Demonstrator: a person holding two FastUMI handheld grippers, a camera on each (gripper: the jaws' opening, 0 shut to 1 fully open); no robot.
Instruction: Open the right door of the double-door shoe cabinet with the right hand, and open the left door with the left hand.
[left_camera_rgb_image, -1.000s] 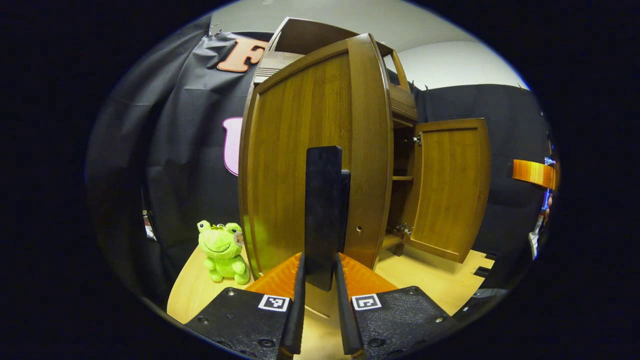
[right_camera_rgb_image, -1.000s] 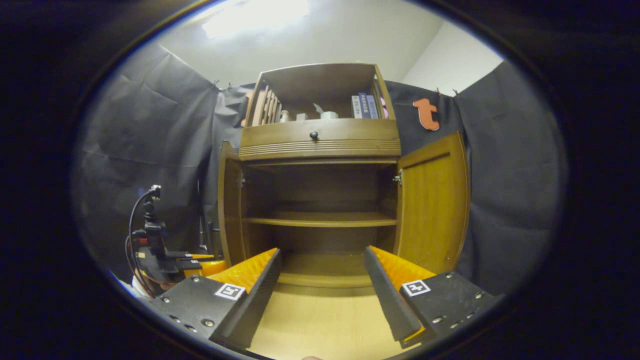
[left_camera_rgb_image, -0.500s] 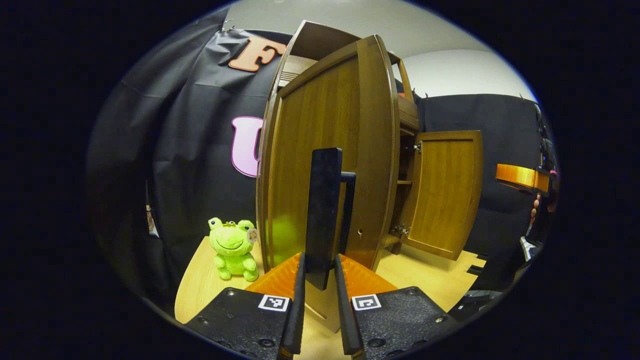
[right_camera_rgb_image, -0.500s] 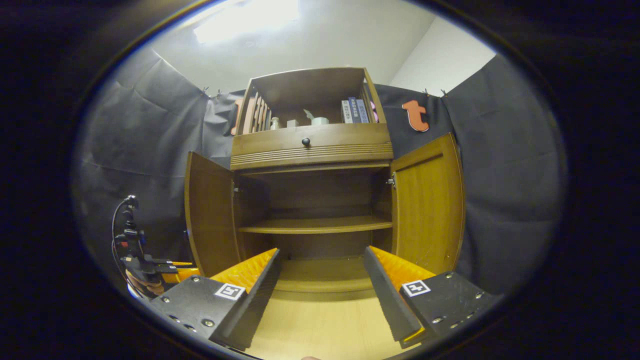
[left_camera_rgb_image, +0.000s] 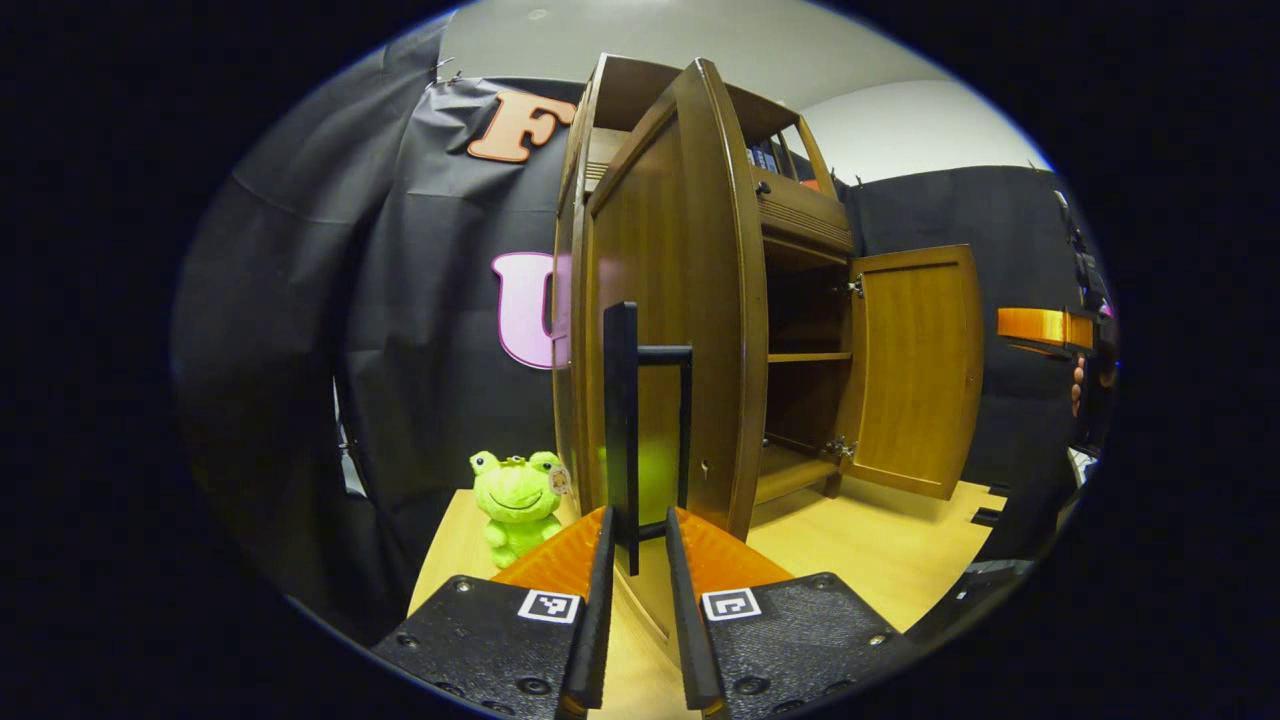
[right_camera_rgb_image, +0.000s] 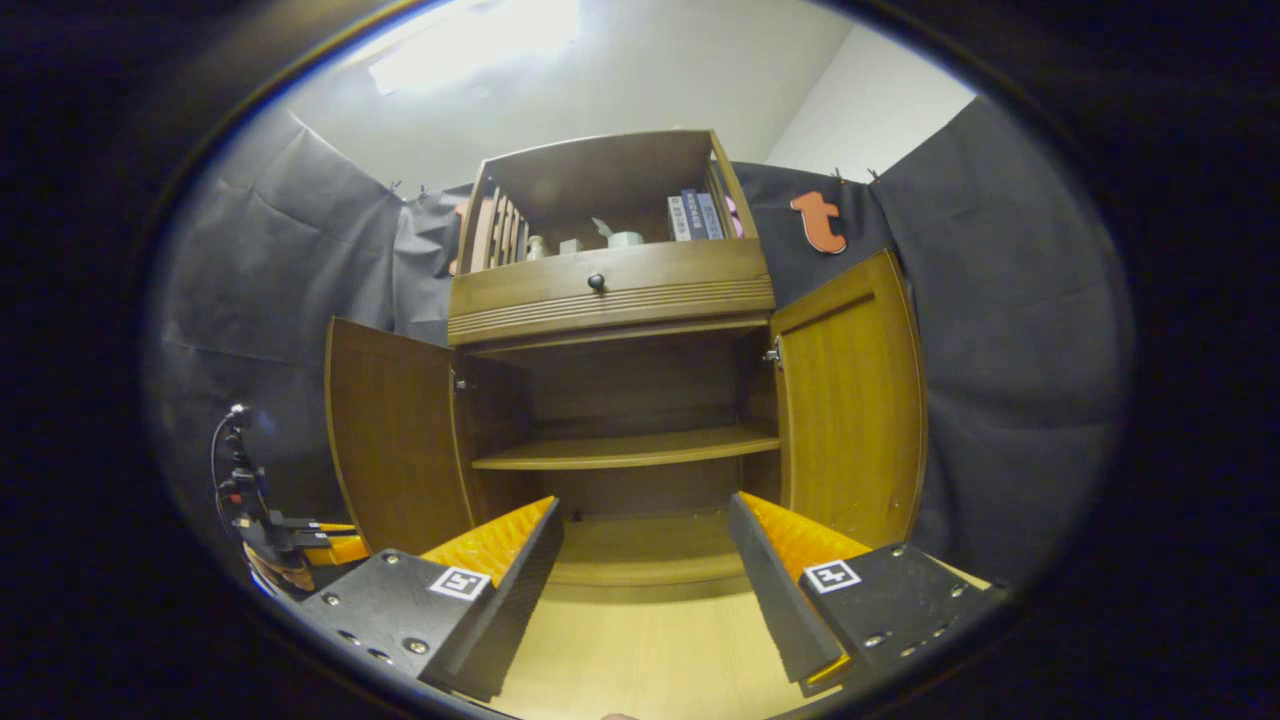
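The brown wooden shoe cabinet (right_camera_rgb_image: 610, 290) stands with both doors swung out. In the right gripper view the left door (right_camera_rgb_image: 390, 430) and the right door (right_camera_rgb_image: 850, 400) flank the bare inner shelf (right_camera_rgb_image: 630, 450). My right gripper (right_camera_rgb_image: 645, 505) hangs open in front of the cabinet, touching nothing. In the left gripper view the left door (left_camera_rgb_image: 660, 300) is nearly edge-on, and my left gripper (left_camera_rgb_image: 636, 522) is shut on its dark vertical handle (left_camera_rgb_image: 620, 420). The right door (left_camera_rgb_image: 920, 370) stands wide open beyond. The right gripper (left_camera_rgb_image: 1045, 327) and the hand holding it show at far right.
A green frog plush (left_camera_rgb_image: 515, 495) sits on the light wooden floor (left_camera_rgb_image: 880, 550) just left of the open left door. Books (right_camera_rgb_image: 695, 212) and small items fill the top shelf above a drawer with a dark knob (right_camera_rgb_image: 597, 282). The left gripper (right_camera_rgb_image: 300, 545) sits at lower left.
The left door has swung further open with my left gripper on its handle, now almost edge-on to that camera. The right gripper stays open and has barely shifted.
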